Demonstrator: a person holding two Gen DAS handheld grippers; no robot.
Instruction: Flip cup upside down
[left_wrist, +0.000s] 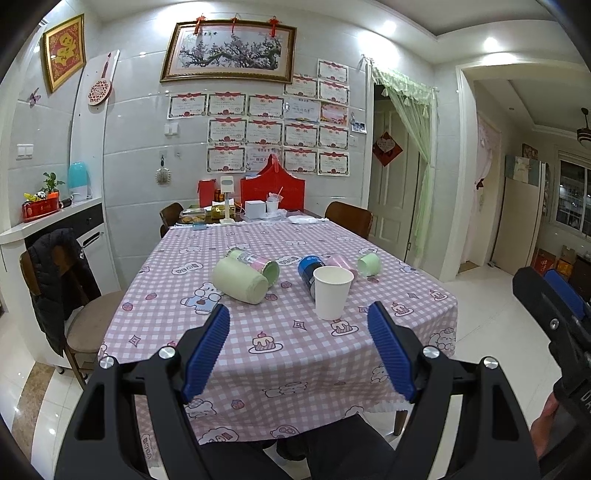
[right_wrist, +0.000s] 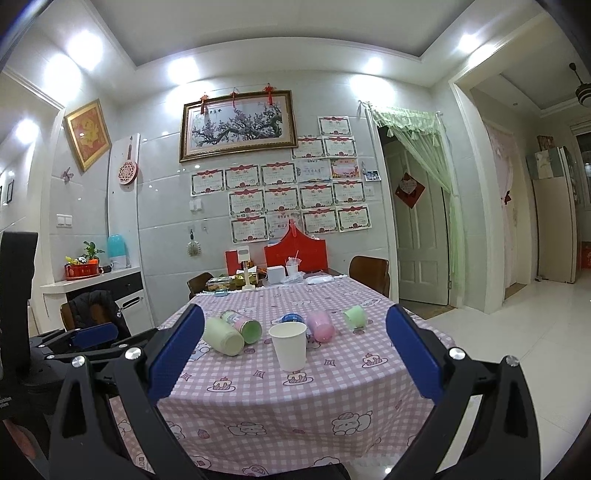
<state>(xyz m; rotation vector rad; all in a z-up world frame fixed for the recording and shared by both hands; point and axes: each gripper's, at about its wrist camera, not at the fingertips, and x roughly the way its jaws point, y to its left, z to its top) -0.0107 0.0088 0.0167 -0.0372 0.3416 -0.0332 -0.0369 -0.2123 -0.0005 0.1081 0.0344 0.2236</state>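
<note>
Both tools (left_wrist: 298, 321) (right_wrist: 295, 325) gape wide, empty, short of the upright white cup (left_wrist: 332, 291).

Ahead of your fingers you've got six cups on the tabletop (left_wrist: 280, 354): one white paper cup (left_wrist: 331, 292) upright, five on their sides. Those five: two pale green (left_wrist: 239, 279) (left_wrist: 368, 264), one pink with green inside (left_wrist: 258, 264), one blue (left_wrist: 309, 271), one pink (right_wrist: 320, 325). Two chairs (left_wrist: 349, 218) (left_wrist: 170, 216) at the far end.
</note>
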